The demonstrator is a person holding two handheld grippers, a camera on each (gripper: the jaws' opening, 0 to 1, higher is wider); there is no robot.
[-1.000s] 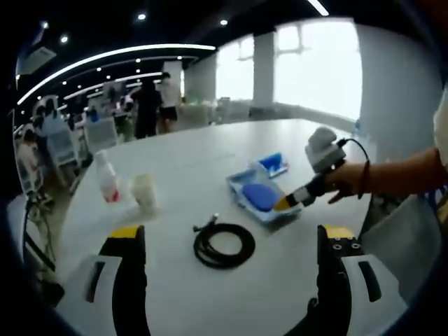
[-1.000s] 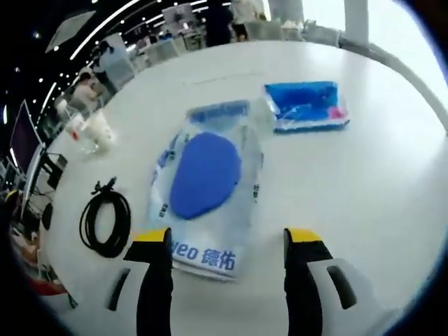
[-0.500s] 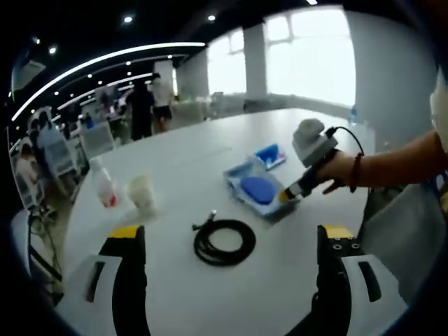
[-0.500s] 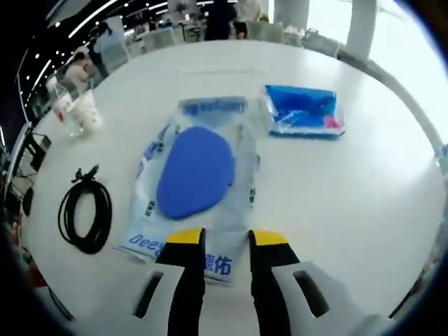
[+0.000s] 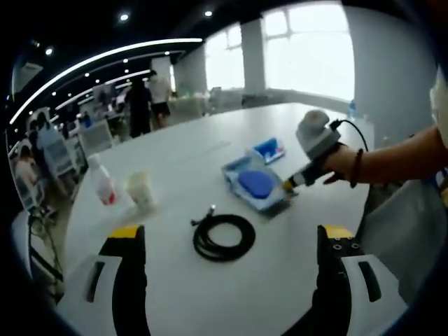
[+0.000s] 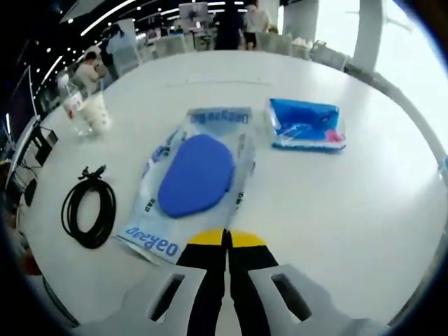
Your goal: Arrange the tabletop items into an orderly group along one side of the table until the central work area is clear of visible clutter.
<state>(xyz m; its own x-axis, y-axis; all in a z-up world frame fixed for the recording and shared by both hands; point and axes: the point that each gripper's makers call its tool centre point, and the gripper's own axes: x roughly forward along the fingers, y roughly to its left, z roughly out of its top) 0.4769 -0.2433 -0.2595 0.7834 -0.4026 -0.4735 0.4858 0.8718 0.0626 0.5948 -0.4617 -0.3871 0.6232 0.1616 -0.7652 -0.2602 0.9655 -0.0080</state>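
Note:
A clear printed bag with a blue oval pad (image 6: 196, 175) lies flat on the white round table (image 6: 350, 210). My right gripper (image 6: 225, 238) is shut, its yellow tips pinching the bag's near corner. In the left gripper view, the same gripper (image 5: 288, 186) is held by a hand at the edge of the bag (image 5: 255, 185). A blue packet (image 6: 304, 124) (image 5: 268, 150) lies just beyond the bag. A black coiled cable (image 5: 224, 238) (image 6: 89, 213) lies nearer the left gripper (image 5: 232, 232), which is open and holds nothing.
A small bottle with a red label (image 5: 103, 185) (image 6: 72, 105) and a pale cup (image 5: 140, 190) (image 6: 98, 112) stand together near the table's far-left edge. A person's forearm (image 5: 392, 164) reaches in from the right. People and chairs (image 5: 147, 105) are far behind the table.
My right gripper's jaws have shut, from wide apart a second ago to touching now at the bag's near corner. The left gripper has stayed open and about where it was.

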